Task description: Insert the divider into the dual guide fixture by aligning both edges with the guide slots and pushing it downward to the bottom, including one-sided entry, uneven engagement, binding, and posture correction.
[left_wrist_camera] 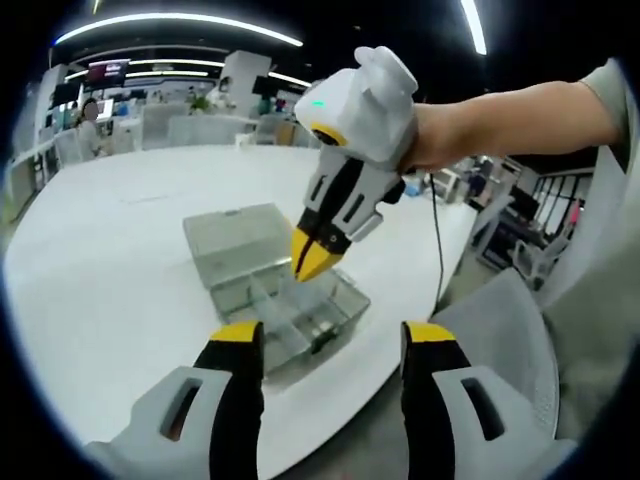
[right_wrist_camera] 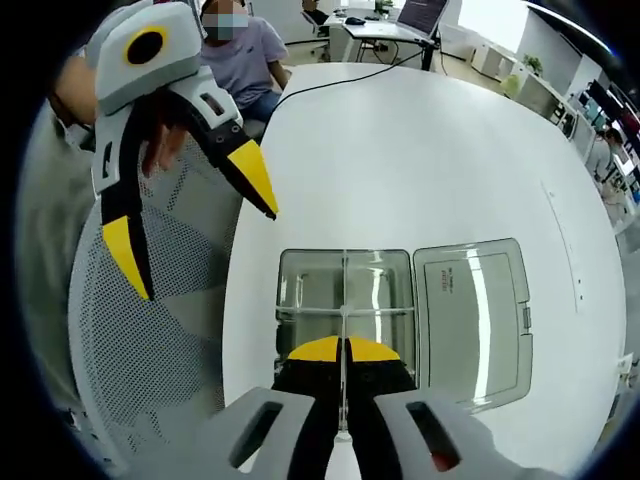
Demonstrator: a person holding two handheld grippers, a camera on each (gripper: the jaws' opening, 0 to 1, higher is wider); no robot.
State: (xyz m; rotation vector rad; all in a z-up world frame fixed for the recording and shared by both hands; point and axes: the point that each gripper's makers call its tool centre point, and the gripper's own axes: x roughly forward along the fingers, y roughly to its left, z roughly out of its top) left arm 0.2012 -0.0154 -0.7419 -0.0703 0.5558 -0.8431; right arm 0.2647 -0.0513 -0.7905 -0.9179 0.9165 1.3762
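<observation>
White round table (right_wrist_camera: 420, 160) carries a clear plastic fixture (right_wrist_camera: 345, 300), lid open. Right gripper (right_wrist_camera: 343, 352) pinches the thin transparent divider (right_wrist_camera: 343, 330) by its top edge above the slots; it looks light, slippery and liable to flex. Left gripper (left_wrist_camera: 330, 335) stands wide, empty.

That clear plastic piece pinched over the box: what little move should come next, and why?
Probably a gentle, straight push downward. The right gripper is shut on the clear divider, which stands in line with the middle partition of the open clear box. The left gripper hangs open off to the side. How deep the divider sits can't be told.
</observation>
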